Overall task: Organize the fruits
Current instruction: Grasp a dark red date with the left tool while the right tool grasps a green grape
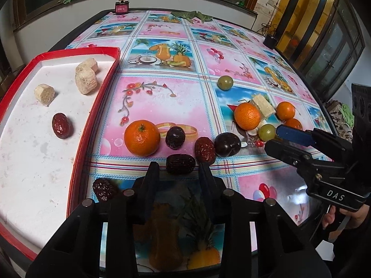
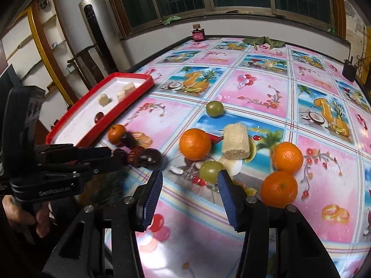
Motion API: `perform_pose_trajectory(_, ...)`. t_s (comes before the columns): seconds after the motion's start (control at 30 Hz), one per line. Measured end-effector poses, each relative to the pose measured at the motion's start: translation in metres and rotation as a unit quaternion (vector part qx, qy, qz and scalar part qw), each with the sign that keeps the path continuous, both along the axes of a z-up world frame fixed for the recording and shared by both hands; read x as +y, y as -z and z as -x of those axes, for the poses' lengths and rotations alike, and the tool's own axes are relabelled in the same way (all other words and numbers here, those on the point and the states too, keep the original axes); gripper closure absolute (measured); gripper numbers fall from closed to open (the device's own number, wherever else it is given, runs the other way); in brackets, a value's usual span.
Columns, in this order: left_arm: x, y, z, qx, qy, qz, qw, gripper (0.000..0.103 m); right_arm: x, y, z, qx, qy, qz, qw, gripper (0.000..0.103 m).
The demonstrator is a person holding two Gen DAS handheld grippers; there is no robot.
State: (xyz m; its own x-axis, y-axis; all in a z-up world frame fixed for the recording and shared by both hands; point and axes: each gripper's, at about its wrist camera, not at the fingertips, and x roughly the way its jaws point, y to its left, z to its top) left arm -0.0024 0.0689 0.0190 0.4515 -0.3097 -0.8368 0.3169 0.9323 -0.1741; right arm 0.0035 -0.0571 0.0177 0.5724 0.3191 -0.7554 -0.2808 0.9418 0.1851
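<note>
glossy printed tablecloth (image 2: 255, 88), wrinkled matt dates (image 1: 180, 164), dimpled shiny oranges (image 1: 142, 137), ribbed blue claw pads (image 2: 228, 199).

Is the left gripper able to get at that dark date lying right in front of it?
Probably yes. The dark date lies just beyond the left gripper, in line with the gap between its fingers, with nothing over it. A red date crowds its right side.

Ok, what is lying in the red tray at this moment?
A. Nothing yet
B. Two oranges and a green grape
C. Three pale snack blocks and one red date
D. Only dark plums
C: the left wrist view shows the red tray holding three pale snack blocks and one red date, while every orange sits out on the tablecloth.
</note>
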Motion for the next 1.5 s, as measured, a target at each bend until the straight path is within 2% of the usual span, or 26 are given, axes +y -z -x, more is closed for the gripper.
perform_pose_trajectory(0.23, -0.004, 0.003, -0.005, 0.001, 0.004, -0.006, 1.0, 0.07, -0.002, 0.006, -0.009, 0.0, 0.008, 0.02, 1.0, 0.052)
perform_pose_trajectory(0.4, -0.011, 0.004, -0.005, -0.004, 0.015, -0.016, 0.9997, 0.078, -0.004, 0.012, -0.019, 0.011, 0.016, 0.027, 0.999, 0.053)
perform_pose_trajectory(0.5, -0.013, 0.004, -0.005, -0.005, 0.02, -0.017, 0.9997, 0.078, -0.004, 0.016, -0.022, 0.021, 0.017, 0.025, 0.999, 0.058)
perform_pose_trajectory(0.67, -0.014, 0.004, -0.004, -0.005, 0.023, -0.017, 0.9996, 0.078, -0.001, 0.016, -0.022, 0.019, 0.016, 0.036, 0.999, 0.077)
perform_pose_trajectory(1.1, -0.004, -0.006, 0.005, -0.009, 0.014, -0.005, 0.9998, 0.078, 0.003, 0.001, -0.012, 0.003, 0.01, 0.027, 1.0, 0.077)
perform_pose_trajectory(1.5, 0.013, -0.02, 0.005, -0.025, -0.007, -0.017, 0.9995, 0.078, 0.027, -0.018, -0.005, -0.016, -0.022, 0.019, 0.999, 0.077)
